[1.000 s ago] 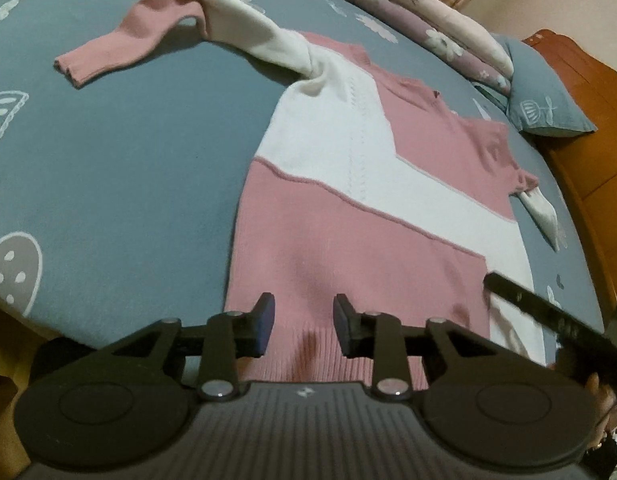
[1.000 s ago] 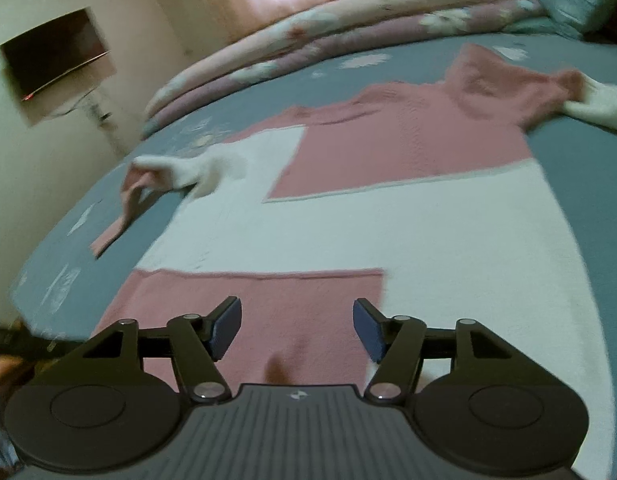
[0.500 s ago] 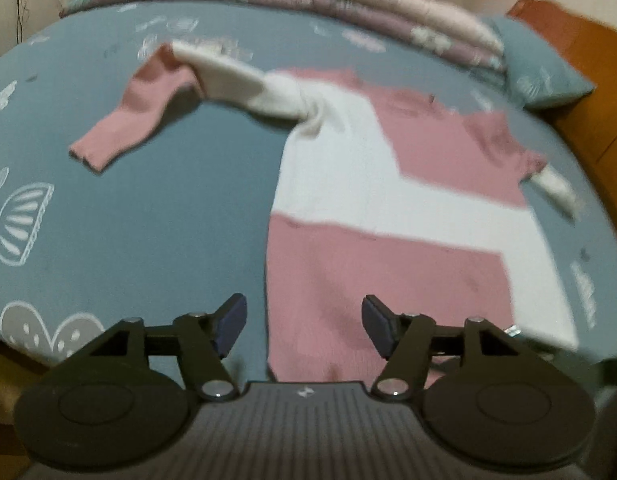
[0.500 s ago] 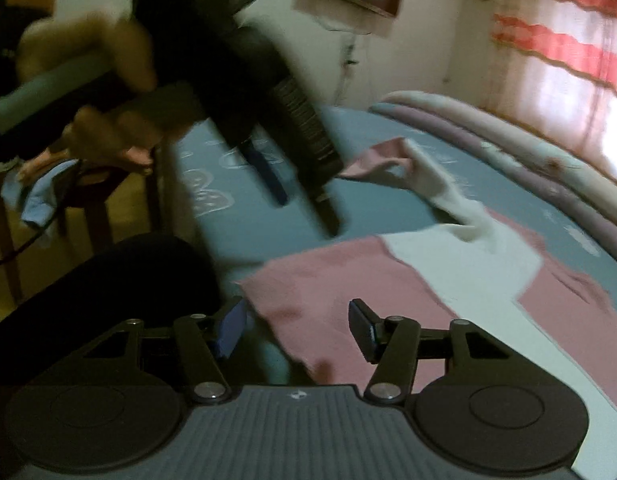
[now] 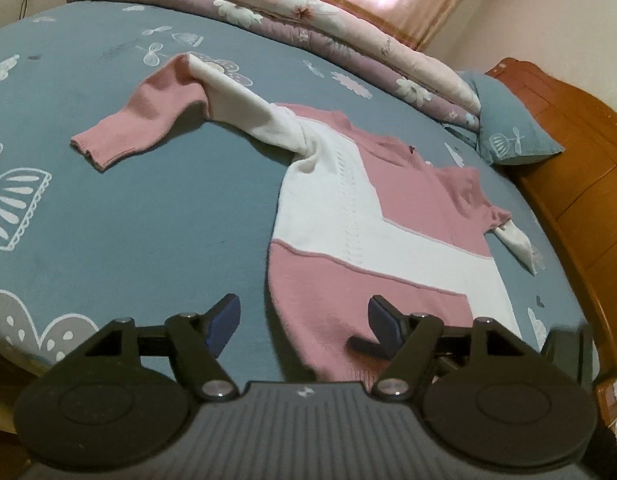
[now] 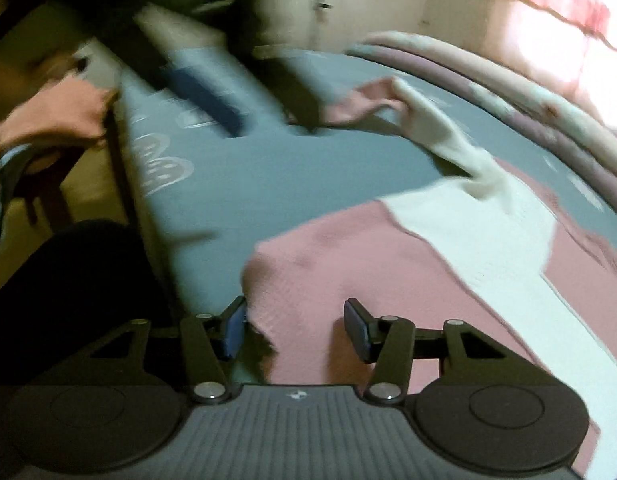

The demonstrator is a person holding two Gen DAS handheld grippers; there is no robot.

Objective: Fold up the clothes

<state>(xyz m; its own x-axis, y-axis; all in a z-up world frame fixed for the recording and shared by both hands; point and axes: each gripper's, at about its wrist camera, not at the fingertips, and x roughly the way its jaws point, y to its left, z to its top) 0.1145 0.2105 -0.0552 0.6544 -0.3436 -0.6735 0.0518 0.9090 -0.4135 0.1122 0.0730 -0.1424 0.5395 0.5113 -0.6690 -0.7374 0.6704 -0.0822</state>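
Observation:
A pink and white sweater [image 5: 372, 232] lies flat on the blue bedsheet [image 5: 140, 216], one sleeve [image 5: 156, 120] stretched out to the left. My left gripper [image 5: 304, 320] hovers over the hem's left corner; its jaws are opening and the pads touch nothing. In the right wrist view my right gripper [image 6: 296, 328] sits low at the same corner of the sweater [image 6: 388, 280]. Its jaws are closing with the pink hem edge between them, and the pads stand apart from the cloth. The left gripper [image 6: 204, 96] shows there as a blur, held by a hand [image 6: 56, 116].
A rolled floral quilt [image 5: 348, 28] runs along the far side of the bed and a blue pillow [image 5: 512, 136] lies at the right. A wooden headboard [image 5: 568, 168] bounds the right side. The bed's near edge drops to the floor [image 6: 88, 192].
My left gripper opened wide and drew back up from the hem. My right gripper swung and rolled from over the sweater's middle to the hem's left corner, its jaws narrowing.

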